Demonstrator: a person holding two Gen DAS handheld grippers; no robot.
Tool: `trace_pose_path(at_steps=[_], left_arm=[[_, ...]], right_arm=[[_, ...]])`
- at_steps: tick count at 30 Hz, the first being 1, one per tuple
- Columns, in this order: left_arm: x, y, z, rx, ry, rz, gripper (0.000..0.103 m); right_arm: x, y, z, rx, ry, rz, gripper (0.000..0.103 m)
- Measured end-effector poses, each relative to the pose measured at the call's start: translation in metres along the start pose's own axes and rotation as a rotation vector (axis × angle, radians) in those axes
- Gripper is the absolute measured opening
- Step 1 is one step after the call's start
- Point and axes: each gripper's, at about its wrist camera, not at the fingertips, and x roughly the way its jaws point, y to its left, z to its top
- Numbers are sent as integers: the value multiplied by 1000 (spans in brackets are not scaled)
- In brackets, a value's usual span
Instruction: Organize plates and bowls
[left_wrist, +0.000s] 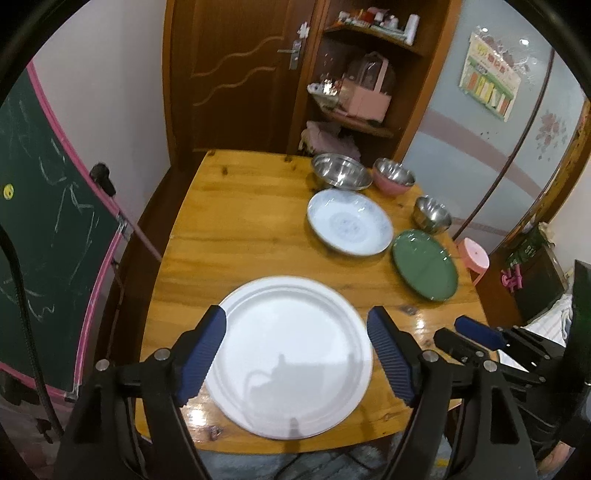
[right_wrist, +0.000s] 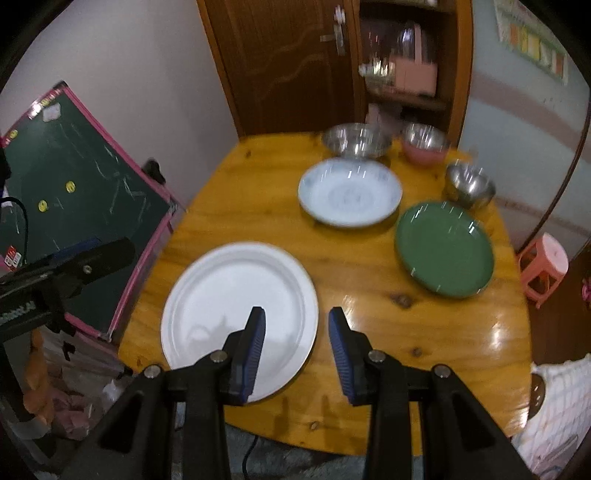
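A large white plate (left_wrist: 291, 354) (right_wrist: 240, 317) lies at the near edge of the wooden table (left_wrist: 240, 236) (right_wrist: 369, 266). My left gripper (left_wrist: 297, 321) is open above it, one finger on each side, holding nothing. My right gripper (right_wrist: 297, 314) is open over the plate's right rim, empty; it also shows in the left wrist view (left_wrist: 476, 332). Farther back stand a white patterned deep plate (left_wrist: 349, 221) (right_wrist: 349, 192), a green plate (left_wrist: 424, 264) (right_wrist: 445, 249), a wide steel bowl (left_wrist: 341, 171) (right_wrist: 356, 140), a pink bowl with steel inside (left_wrist: 393, 177) (right_wrist: 424, 144) and a small steel bowl (left_wrist: 432, 214) (right_wrist: 469, 184).
A green chalkboard with pink frame (left_wrist: 48, 221) (right_wrist: 85, 192) leans left of the table. A wooden door (left_wrist: 236, 66) and a shelf unit (left_wrist: 362, 74) stand behind it. A pink stool (right_wrist: 543, 266) (left_wrist: 474, 256) is at the right.
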Motion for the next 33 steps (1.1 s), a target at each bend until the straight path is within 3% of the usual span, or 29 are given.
trace_pose_path(at_steps=[10,15,18,21,26,33], left_arm=[[-17,-65,49,73,-83,-64,89],[-1,-106,67,137,-117,-95,101],[21,-128,77,152,-108,-107,101],[53,-147,84,152,-75,-112,101],[110,-165,85,156,-19,-89,101],[191,-177,77,108,127,-91,101]], right_arm=[[-58,-54,32,23,-168,-40,36],[-77,-96,51,61,-231,-100,37],[-79,-114,59,45,-243,-160,37],[-71,-138,68,25,-209,-173,37],[-46,-180,73,102,-121,-148,37],[15,-223,70,144,-14,-99,37]])
